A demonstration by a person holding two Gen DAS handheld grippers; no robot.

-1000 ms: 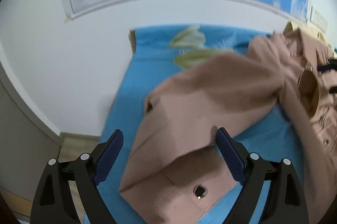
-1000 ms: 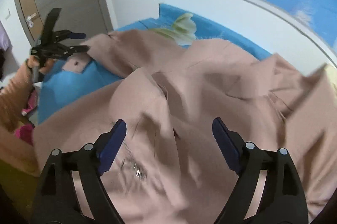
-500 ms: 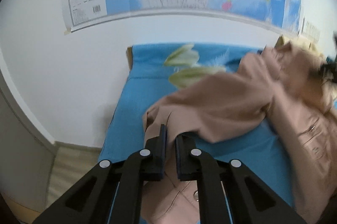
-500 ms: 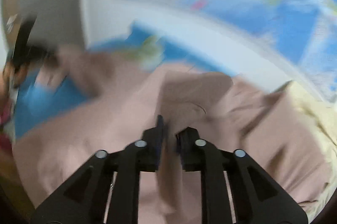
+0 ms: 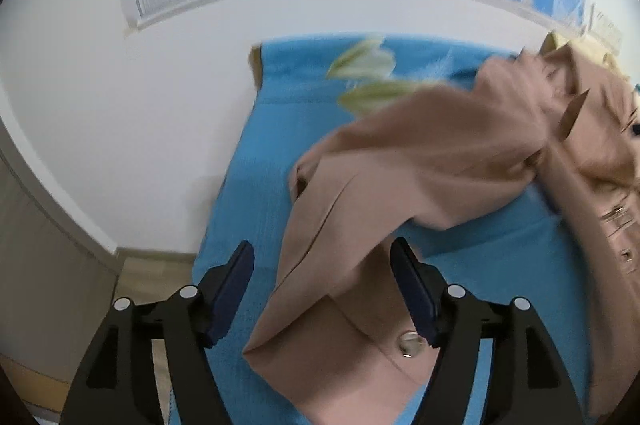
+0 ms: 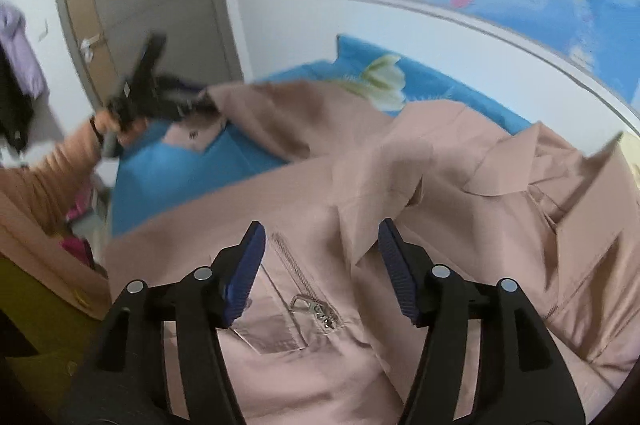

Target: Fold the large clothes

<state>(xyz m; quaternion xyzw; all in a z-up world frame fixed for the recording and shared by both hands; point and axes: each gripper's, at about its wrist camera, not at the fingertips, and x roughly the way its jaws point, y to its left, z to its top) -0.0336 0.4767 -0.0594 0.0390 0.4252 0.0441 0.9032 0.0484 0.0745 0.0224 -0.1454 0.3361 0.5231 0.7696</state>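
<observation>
Left gripper (image 5: 322,283): jaws parted, just been opening; the cuff end of the dusty-pink woven jacket's sleeve (image 5: 400,161) lies between them, pads clear of the cloth. Right gripper (image 6: 322,257): likewise parted, just been opening, over the jacket body by the metal zip (image 6: 316,307); a fold edge stands between the jaws, untouched.

Landmark: blue flower-print bedspread (image 5: 280,161). Dusty-pink woven jacket (image 6: 460,185) sprawls across it. The sleeve's long axis runs from the left gripper away toward the collar, so the left hand looks nearer for the sleeve fold.
</observation>
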